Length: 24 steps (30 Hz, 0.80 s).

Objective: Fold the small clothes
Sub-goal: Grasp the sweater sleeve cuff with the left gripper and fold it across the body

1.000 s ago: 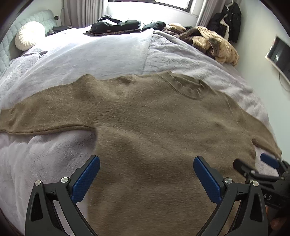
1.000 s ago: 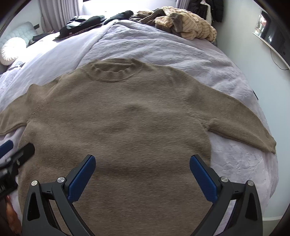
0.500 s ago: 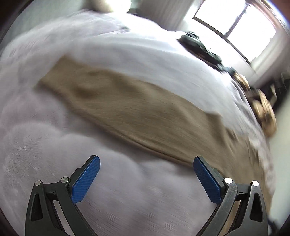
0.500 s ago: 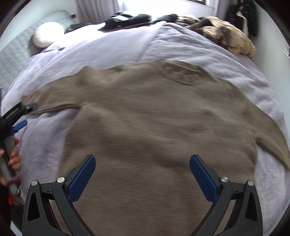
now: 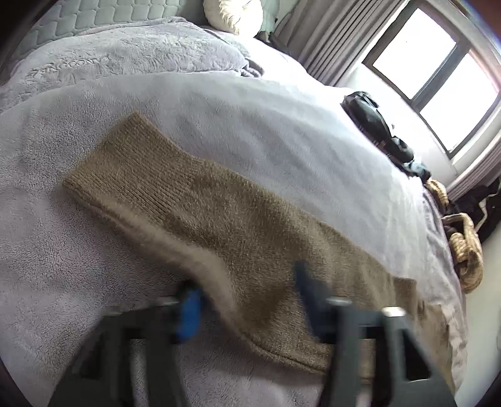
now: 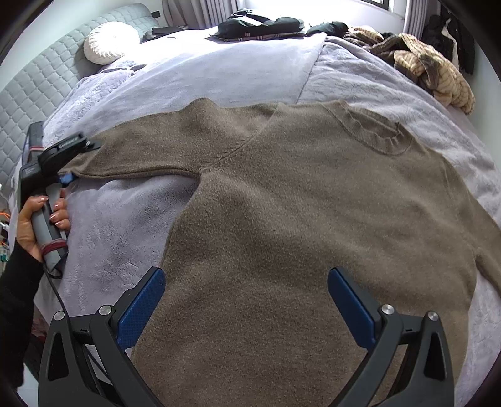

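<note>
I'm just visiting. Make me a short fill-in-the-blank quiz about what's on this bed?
1. The fuzzy brown knitted sweater lies spread on the pale lilac fleece ____.
2. The left gripper is at the sweater's ____.
3. The round cream cushion sits near the quilted ____.
4. The right gripper's pads are coloured ____.

Missing: blanket; sleeve; headboard; blue

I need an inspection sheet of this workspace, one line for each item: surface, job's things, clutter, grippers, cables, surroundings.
Surface: bed with a lilac fleece blanket, soft and slightly wrinkled.
Job's things: brown sweater lies flat and unfolded; its sleeve stretches out sideways.
Clutter: dark clothes and a striped tan garment at the far edge; round white cushion.
Grippers: left gripper jaws closing over the sleeve, blurred; right gripper open above the sweater's body.
Cables: a thin black cable hangs below the left gripper's handle.
Surroundings: quilted headboard, curtains and window.
</note>
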### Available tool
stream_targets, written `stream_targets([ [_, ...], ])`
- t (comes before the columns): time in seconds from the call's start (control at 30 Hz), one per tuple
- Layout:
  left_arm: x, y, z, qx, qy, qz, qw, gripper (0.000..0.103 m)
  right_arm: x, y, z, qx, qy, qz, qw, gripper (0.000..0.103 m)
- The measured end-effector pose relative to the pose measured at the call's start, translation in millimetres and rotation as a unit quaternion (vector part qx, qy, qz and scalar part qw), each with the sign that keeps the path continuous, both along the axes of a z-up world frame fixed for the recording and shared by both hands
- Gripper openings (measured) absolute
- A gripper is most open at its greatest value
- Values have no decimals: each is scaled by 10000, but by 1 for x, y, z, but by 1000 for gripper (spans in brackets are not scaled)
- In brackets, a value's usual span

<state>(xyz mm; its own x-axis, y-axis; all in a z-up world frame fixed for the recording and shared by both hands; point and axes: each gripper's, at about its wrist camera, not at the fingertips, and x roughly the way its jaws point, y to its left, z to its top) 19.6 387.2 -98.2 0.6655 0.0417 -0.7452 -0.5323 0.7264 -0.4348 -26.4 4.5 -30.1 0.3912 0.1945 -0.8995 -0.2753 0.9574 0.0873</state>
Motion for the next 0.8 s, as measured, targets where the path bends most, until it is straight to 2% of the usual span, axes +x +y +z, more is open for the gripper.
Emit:
stream_targets([
  [0.03,-2,2,2,-80,-105,-61,9999,12,1,-2,0,27,4,-14,10000,103],
  [0.07,-4,1,5,-91,-210,-146,9996,8,1,-4,0,78,-3,-29,10000,103],
  [0.2,2,-27,35,188,-497,-700,9961,8,2,-20,3,426,-66,-127,9990,103],
  [0.3,7,-65,70,258,-983,-1241,9871,8,2,-36,4,651,-113,-259,9975,103],
  [0.37,15,-99,93,386,-1253,-1600,9784,8,2,-50,7,752,-185,-377,9963,103],
  [0.47,35,-165,124,482,-1582,-2234,9606,8,0,-82,12,864,-320,-676,9934,103],
  [0.57,57,-240,136,614,-1664,-2889,9408,8,0,-115,16,948,-415,-1008,9895,103],
  [0.67,79,-311,130,645,-1499,-3416,9256,8,2,-152,16,1029,-452,-1395,9838,103],
  [0.8,104,-402,93,775,-953,-4032,9068,8,1,-200,8,1058,-384,-1854,9762,103],
])
